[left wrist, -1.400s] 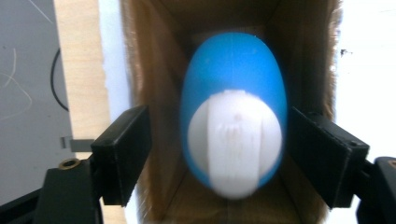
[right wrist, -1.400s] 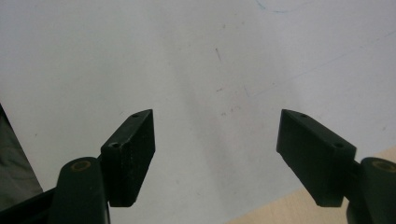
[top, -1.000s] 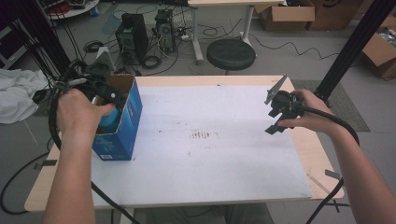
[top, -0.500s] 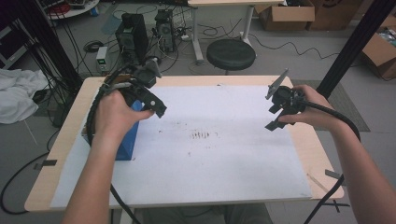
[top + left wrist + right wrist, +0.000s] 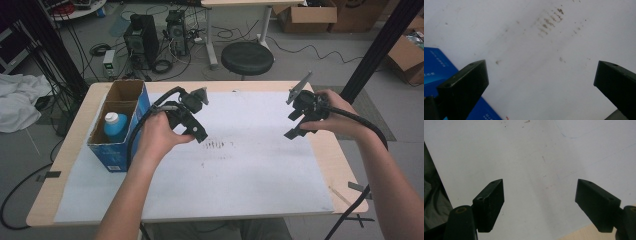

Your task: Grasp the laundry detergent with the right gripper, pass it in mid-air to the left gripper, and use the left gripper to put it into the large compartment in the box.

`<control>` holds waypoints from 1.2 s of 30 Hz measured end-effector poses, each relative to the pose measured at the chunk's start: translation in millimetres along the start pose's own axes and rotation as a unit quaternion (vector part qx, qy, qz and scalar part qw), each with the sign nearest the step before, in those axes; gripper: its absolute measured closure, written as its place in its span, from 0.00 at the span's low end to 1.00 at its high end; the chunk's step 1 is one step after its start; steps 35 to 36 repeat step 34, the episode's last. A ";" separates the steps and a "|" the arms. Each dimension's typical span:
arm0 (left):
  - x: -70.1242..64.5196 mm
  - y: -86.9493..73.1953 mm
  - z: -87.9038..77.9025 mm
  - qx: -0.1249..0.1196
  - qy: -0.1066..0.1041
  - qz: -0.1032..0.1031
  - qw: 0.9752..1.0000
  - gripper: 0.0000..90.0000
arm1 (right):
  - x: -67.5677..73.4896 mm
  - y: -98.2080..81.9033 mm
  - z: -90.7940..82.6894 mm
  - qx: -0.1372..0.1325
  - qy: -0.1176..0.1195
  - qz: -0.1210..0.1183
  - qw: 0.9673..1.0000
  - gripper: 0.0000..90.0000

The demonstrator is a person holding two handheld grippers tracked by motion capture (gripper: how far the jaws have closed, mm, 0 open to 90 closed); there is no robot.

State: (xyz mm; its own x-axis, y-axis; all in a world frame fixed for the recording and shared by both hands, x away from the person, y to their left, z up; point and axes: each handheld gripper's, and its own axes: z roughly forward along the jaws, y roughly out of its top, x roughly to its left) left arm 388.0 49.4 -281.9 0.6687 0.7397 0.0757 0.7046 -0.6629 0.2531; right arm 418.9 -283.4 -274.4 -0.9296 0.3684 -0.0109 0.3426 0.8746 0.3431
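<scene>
Presently: one bottle [image 5: 115, 125], blue with white cap, standing upright in the near compartment of a blue carton [image 5: 120, 150] at the surface's [image 5: 70, 150] left edge. Left gripper [image 5: 196, 126] just right of the carton, above the white sheet [image 5: 250, 175], empty, its jaws just opened wide. Right gripper [image 5: 296, 120] well apart at the right, likewise spread, nothing between.

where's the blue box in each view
High view: blue box stands at the table's left edge, a bottle in it, left of the left tool.
Left gripper view: its blue side fills the lower left corner.
Right gripper view: not in it.
Shared landmark: the white sheet over the table.
</scene>
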 end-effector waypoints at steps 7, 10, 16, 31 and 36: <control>-13.1 8.3 13.5 0.002 -0.014 0.019 1.000 0.00 | -1.7 -2.7 -2.1 0.002 -0.002 0.004 1.000 0.26; -15.4 10.0 15.5 0.002 -0.006 0.021 1.000 0.00 | -2.4 -3.8 -3.2 0.002 -0.002 0.004 1.000 0.26; -14.8 8.6 17.1 0.005 -0.009 0.019 1.000 0.00 | -2.6 -5.8 -2.9 0.001 -0.001 0.006 1.000 0.26; -12.5 4.4 18.2 0.012 -0.008 0.014 1.000 0.00 | 1.0 -4.5 -0.9 0.002 0.001 0.003 1.000 0.26; -12.0 3.7 19.7 0.016 -0.006 0.014 1.000 0.00 | 0.8 -4.7 0.6 0.003 0.002 0.002 1.000 0.26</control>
